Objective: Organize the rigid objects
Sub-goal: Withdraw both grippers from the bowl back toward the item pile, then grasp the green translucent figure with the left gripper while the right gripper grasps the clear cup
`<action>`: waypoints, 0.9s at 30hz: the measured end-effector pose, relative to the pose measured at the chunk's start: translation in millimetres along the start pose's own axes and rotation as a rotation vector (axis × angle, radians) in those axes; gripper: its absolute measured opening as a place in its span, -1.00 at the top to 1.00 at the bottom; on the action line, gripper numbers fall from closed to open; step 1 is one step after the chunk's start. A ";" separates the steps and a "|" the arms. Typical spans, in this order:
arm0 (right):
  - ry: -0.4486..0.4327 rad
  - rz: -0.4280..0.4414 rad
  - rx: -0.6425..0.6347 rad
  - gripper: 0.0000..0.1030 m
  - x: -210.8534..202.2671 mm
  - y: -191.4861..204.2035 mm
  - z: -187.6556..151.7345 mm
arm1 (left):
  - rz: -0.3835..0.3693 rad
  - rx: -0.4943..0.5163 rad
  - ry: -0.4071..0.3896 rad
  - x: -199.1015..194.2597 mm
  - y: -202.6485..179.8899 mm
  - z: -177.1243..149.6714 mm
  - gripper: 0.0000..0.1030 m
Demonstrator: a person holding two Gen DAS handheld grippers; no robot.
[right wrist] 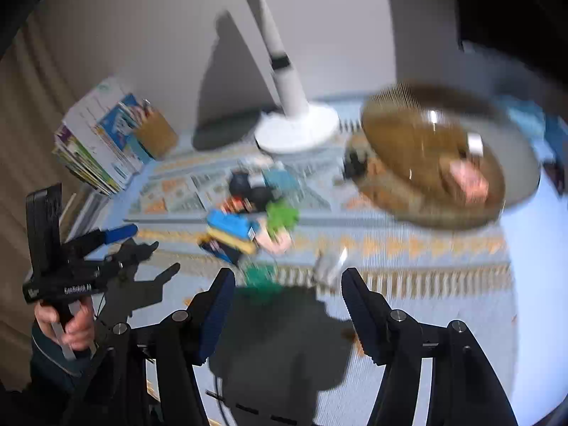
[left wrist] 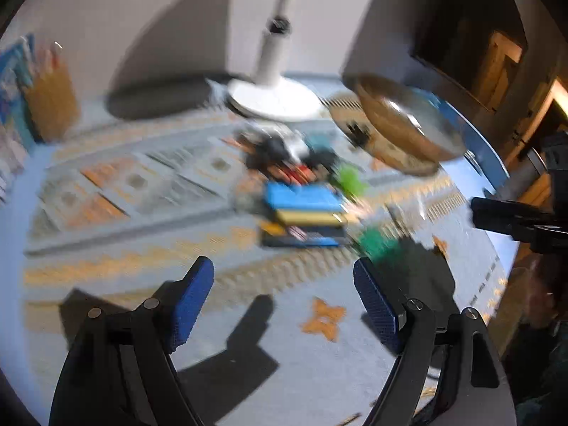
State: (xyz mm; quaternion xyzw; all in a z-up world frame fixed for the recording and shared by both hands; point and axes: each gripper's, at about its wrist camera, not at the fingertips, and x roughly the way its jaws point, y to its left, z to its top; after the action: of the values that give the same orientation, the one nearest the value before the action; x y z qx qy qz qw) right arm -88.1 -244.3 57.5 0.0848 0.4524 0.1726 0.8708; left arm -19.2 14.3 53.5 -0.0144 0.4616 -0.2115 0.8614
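Both feeds are smeared with motion blur, so I go by colour and shape. My left gripper (left wrist: 284,298) hangs above the patterned blue-and-orange cloth on the bench (left wrist: 124,184), its blue-padded fingers (left wrist: 193,298) spread wide apart with nothing between them. My right gripper (right wrist: 288,310) hangs above the same cloth, its fingers (right wrist: 218,314) also wide apart and holding nothing.

The things to sort lie in a loose pile near the middle of the cloth (right wrist: 408,245). I make out a stack of flat rectangular blocks with a blue one on top (left wrist: 303,195) and a yellow one under it, a bright green lumpy piece (right wrist: 282,218) just beside the stack, and a darker green piece (left wrist: 376,243) nearest my left gripper's right finger. Dark, round-looking objects (left wrist: 277,149) sit on the far side of the pile; I cannot tell what they are.

A round brown woven basket (right wrist: 426,163) stands tilted in the right wrist view, to the right of the pile, with something pink (right wrist: 467,177) inside. A white lamp base (left wrist: 275,97) stands behind the pile.
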 end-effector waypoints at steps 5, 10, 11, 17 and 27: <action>0.059 0.007 0.102 -0.18 26.8 -29.4 -18.3 | -0.069 0.080 0.018 29.1 -47.7 -11.3 -0.55; 0.080 0.038 0.154 -0.18 42.0 -42.0 -12.8 | -0.099 0.131 0.069 60.4 -80.8 -6.6 -0.51; 0.082 0.043 0.163 -0.18 44.2 -43.5 -10.6 | -0.105 0.132 0.084 66.8 -84.6 -4.7 -0.48; 0.101 0.029 0.224 -0.18 62.1 -55.3 9.5 | -0.080 0.137 0.090 78.7 -88.1 2.0 -0.47; 0.111 0.071 0.274 -0.18 81.3 -57.3 20.2 | -0.045 0.172 0.073 87.1 -93.9 10.5 -0.18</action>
State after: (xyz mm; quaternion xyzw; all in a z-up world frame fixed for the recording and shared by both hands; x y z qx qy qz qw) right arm -15.5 -266.6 -9.9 0.2092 0.5158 0.1442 0.8182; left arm -1.5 -105.8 11.4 0.0571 0.4723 -0.2703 0.8370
